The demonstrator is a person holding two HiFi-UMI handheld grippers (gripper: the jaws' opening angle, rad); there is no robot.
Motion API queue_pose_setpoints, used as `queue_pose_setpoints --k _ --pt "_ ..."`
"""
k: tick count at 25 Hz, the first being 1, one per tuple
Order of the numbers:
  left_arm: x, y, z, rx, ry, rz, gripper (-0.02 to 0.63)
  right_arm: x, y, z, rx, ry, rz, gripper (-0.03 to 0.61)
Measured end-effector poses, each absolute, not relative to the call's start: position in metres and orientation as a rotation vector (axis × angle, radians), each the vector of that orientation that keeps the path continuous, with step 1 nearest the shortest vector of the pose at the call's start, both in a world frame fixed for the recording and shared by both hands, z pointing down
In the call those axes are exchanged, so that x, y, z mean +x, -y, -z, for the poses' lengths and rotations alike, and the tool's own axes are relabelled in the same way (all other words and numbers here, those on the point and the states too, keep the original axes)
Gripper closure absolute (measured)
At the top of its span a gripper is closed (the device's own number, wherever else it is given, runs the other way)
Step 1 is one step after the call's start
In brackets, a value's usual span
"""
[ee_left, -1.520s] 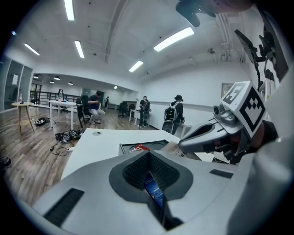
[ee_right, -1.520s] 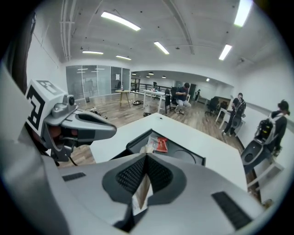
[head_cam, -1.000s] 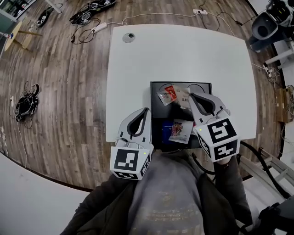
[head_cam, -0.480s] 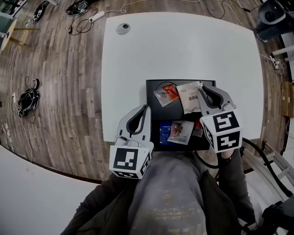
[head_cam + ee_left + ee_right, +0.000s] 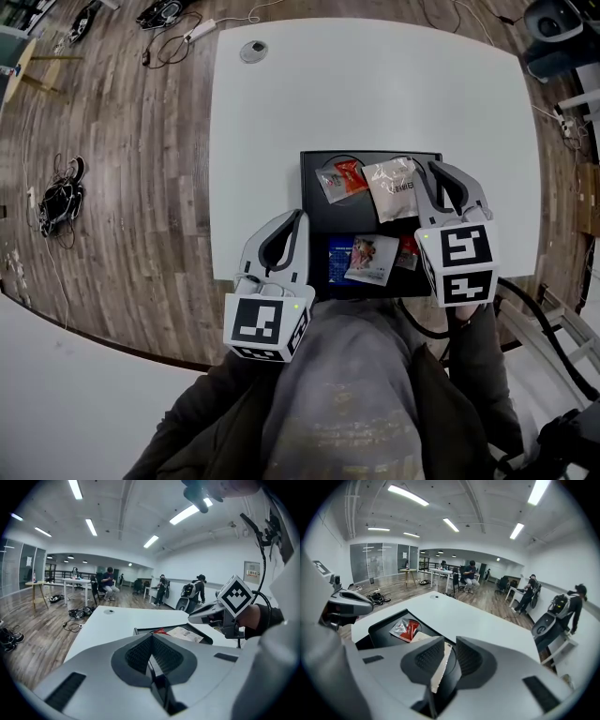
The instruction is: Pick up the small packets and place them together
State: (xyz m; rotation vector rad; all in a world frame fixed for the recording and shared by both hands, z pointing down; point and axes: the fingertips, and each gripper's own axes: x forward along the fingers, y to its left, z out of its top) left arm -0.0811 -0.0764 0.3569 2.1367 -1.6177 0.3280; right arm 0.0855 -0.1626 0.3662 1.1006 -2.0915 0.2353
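A black tray (image 5: 370,156) sits at the near edge of the white table (image 5: 375,84). In its far half lie a red-and-clear packet (image 5: 340,179) and a white packet (image 5: 392,187), side by side. A colourful packet (image 5: 364,260) and a small red one (image 5: 407,253) lie in the near half. My right gripper (image 5: 444,171) is at the tray's far right. Its jaws have just been opening, and the white packet's edge (image 5: 439,670) stands loose between them. My left gripper (image 5: 292,218) hovers at the tray's near left, shut and empty.
A round grey cable port (image 5: 253,51) sits at the table's far left. Cables and power strips (image 5: 178,33) lie on the wood floor to the left. A thick black cable (image 5: 544,314) runs by my right arm. People sit at distant desks (image 5: 110,581).
The right gripper moved right and down with the white packet, which now rests in the tray beside the red-and-clear one. Its jaws have parted. The left gripper stayed put.
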Motion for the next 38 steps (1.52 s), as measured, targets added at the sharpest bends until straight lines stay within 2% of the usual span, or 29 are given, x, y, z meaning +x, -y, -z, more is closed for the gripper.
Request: queue_pose_setpoints --k 12,21,30,38 --pt "-0.068 0.04 -0.341 2.239 1.56 -0.286 0.611 0.098 0.103 -0.342 1.186 2.099 -0.232 0.508" --pt "-0.044 0.013 -0.347 2.301 1.442 -0.339 0.611 0.098 0.039 -0.385 1.109 2.077 -0.448 0.508" --pt "-0.043 0.013 -0.358 2.29 1.411 -0.389 0.611 0.088 0.024 -0.421 0.992 2.03 -0.596 0.508" --pt "-0.049 0.023 -0.366 2.266 1.412 -0.386 0.611 0.08 0.025 -0.451 0.904 1.927 -0.613 0.438"
